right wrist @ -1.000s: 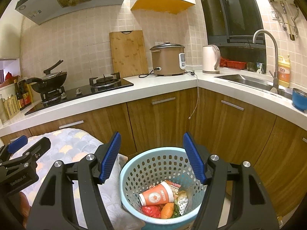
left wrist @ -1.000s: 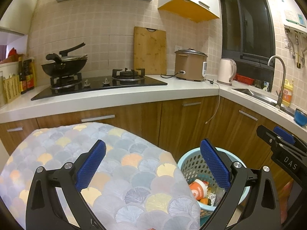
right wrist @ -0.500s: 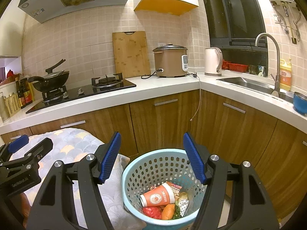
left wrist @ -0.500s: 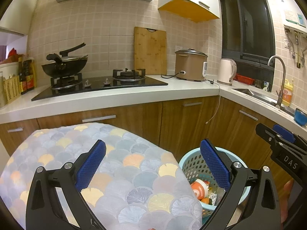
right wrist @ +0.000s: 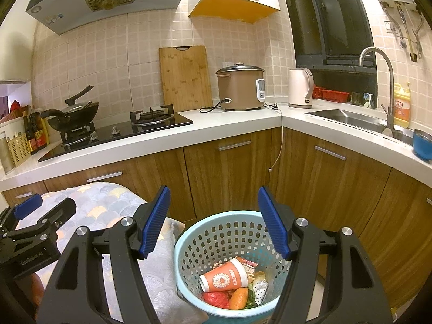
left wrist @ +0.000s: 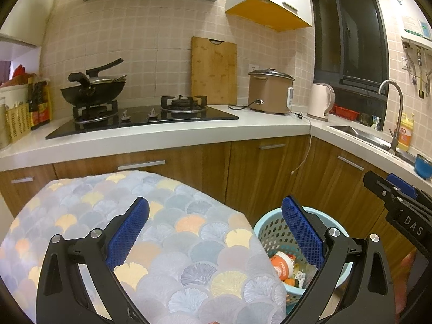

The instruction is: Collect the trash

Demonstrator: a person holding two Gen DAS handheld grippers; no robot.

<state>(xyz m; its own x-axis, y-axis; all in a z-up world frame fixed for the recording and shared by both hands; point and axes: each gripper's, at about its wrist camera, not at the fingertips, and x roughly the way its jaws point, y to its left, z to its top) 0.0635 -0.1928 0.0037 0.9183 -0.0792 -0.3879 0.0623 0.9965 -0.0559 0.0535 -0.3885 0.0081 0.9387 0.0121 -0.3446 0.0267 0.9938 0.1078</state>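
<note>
Both claws are spread wide and hold nothing: the left gripper [left wrist: 213, 232] hangs over the near right corner of the scale-patterned cloth [left wrist: 167, 232], while the right gripper [right wrist: 213, 222] sits above the pale blue basket [right wrist: 216, 239]. The collected trash lies at the bottom of that basket, just beside the cloth's right edge: an orange paper cup [right wrist: 225, 276] on its side, a red wrapper [right wrist: 216, 298], an orange peel or carrot piece [right wrist: 239, 298] and some crumpled scraps. The cloth surface shows no loose litter in either view, so the job looks close to finished (a judgement only, since much of the surface is out of sight). The risk from here is a careless swing: the basket is light and stands close to the cloth's overhang, so a gripper arm catching its rim or snagging the fabric could tip it and spill the lot. The near part of the cloth is hidden behind the left gripper's black frame, the floor around the basket is cut off, and the smaller scraps are too jumbled to name.
</note>
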